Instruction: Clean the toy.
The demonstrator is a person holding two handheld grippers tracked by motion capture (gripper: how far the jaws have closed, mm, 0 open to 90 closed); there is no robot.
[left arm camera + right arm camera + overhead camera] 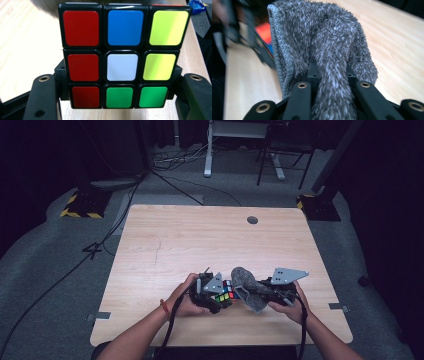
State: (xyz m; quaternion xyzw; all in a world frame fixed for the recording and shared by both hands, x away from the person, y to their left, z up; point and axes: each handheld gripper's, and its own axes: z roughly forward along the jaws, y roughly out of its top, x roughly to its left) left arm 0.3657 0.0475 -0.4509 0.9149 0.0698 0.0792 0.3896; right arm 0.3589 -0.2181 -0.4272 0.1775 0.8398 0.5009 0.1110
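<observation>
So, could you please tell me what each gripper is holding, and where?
Left tongs clamp the multicoloured puzzle cube by its sides; right tongs pinch the bunched grey fluffy cloth.

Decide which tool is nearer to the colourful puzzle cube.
Left. The left tool is clamped on the colourful puzzle cube; the right tool grips a fluffy grey cloth just beside the cube.

A light wooden table [200,240] with a round grommet hole [252,220] stands on grey carpet [50,270] crossed by black cables [65,275].
</observation>
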